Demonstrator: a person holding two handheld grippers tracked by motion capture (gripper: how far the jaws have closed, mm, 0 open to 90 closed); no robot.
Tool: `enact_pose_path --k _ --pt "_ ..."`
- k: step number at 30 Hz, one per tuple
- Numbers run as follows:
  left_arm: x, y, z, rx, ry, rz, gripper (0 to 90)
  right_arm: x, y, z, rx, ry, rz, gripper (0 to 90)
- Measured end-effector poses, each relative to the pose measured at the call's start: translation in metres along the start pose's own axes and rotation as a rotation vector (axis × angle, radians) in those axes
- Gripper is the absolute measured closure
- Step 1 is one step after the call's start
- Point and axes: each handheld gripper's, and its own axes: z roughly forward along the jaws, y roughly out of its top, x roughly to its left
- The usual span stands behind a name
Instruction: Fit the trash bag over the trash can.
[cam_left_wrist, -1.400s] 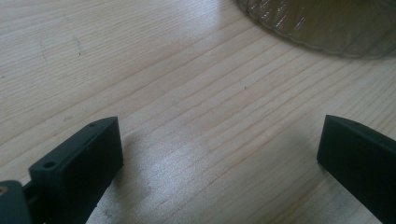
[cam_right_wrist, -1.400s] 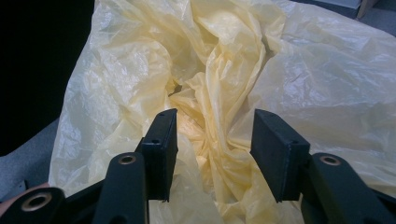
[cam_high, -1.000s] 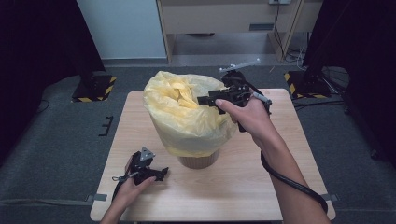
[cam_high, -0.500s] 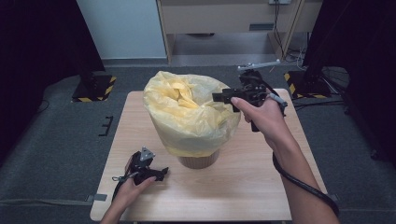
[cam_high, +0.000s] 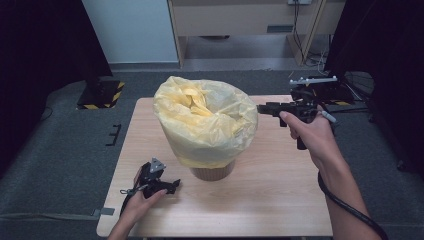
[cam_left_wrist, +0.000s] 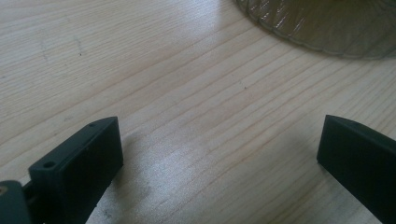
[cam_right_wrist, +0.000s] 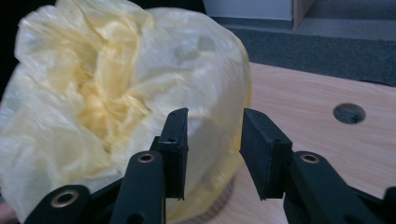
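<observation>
A yellow plastic bag (cam_high: 205, 117) lines a round bin whose brown ribbed base (cam_high: 212, 173) stands mid-table. The bag's edge is folded down over the bin's outside. To the right of the bag, level with its rim, a hand holds my right gripper (cam_high: 260, 108) open and apart from the plastic. In the right gripper view the gap of this gripper (cam_right_wrist: 212, 116) holds nothing, and the bag (cam_right_wrist: 116, 93) lies behind it. My left gripper (cam_high: 174, 186) rests on the wooden table (cam_high: 280, 200) at the front left, its jaws wide open (cam_left_wrist: 219, 126) and pointing at the bin's base (cam_left_wrist: 322, 28).
A round cable hole (cam_right_wrist: 349, 113) sits in the tabletop past the bin. Black stands with yellow-striped feet (cam_high: 102, 95) flank the table on grey carpet. A wooden cabinet (cam_high: 240, 20) is at the back.
My right gripper has drawn back to the right, from over the bag's rim to a spot beside it. The left gripper has stayed put.
</observation>
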Motion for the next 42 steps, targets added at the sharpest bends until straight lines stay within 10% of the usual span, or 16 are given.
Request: enact_pose_path --k 11,33,42 --pt "0.0 0.0 0.0 0.0 0.001 -0.001 0.0 -0.022 -0.037 0.029 0.088 -0.008 0.021 78.8" --pt "0.0 0.0 0.0 0.0 0.002 -0.002 0.0 -0.027 -0.054 0.082 0.109 0.055 0.136 65.9" --pt "-0.002 0.003 -0.003 0.031 -0.028 0.02 3.4 -0.024 -0.06 0.089 0.138 0.086 0.119 90.0"
